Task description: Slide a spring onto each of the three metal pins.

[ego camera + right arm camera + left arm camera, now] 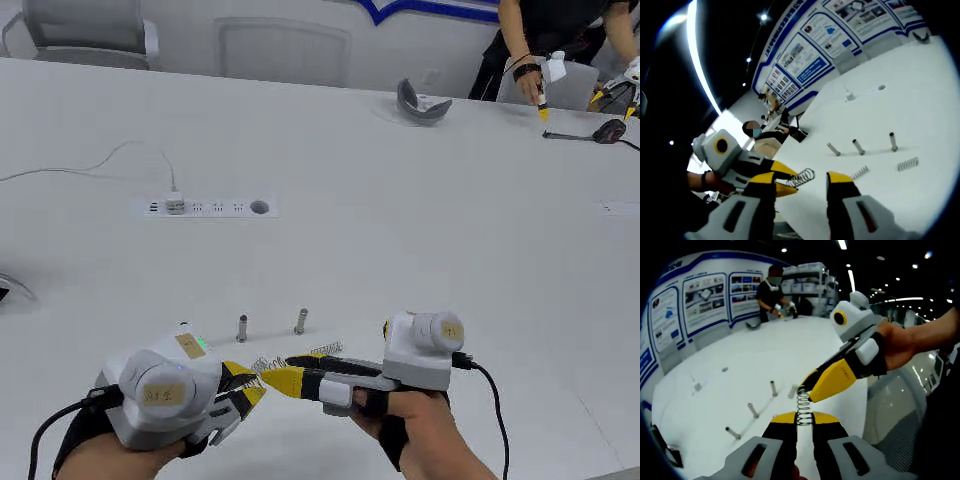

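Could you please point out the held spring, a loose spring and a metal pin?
held spring point(803, 402), left gripper view, middle coils
loose spring point(908, 163), right gripper view, its middle
metal pin point(893, 141), right gripper view, its shaft

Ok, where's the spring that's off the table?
In the left gripper view the spring stands clamped in the left gripper, bottom centre, with the yellow tip of the right gripper beside its top.

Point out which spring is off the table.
The spring clamped in the left gripper; the other two springs lie flat on the table.
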The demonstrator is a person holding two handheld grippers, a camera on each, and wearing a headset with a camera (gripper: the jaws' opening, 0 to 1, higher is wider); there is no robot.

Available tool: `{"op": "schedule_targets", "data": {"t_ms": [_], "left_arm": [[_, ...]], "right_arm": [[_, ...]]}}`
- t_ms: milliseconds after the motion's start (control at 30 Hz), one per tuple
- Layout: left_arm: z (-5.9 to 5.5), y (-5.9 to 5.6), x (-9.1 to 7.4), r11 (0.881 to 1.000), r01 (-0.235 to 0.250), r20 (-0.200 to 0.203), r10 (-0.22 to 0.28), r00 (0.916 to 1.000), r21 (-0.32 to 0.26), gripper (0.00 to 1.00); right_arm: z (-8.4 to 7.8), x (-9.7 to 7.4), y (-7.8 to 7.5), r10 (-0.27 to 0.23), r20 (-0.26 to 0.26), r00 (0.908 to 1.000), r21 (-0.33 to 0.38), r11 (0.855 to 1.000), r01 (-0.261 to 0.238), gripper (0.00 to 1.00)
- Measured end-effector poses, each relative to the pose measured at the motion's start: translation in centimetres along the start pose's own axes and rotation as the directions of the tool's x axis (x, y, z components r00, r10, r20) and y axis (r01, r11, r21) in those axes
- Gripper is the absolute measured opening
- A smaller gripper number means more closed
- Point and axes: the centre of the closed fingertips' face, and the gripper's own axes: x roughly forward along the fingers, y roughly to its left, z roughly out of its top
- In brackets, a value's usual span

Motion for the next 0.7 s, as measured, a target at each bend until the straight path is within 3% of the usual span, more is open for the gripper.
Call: {"op": "schedule_targets", "data": {"t_ms": [200,400,700], "left_arm": [[0.5,-0.2,0.1,1.000,0.008,0.007,-0.009,0.9999,0.020,0.10],[0.6,0.1,0.1,0.999,0.016,0.002,-0.016,0.9999,0.033,0.10],[1.3,0.7,0.0,0.998,0.021,-0.007,-0.021,0.9998,0.052,0.10]], "right_arm": [[0.8,-0.1,0.4,0.026,0.034,0.9991,0.027,0.999,-0.027,0.27],[0.9,0.0,0.4,0.025,0.036,0.9991,0.032,0.999,-0.026,0.24],[2.4,0.1,1.4,0.063,0.029,0.9976,-0.013,0.998,-0.063,0.17]]}}
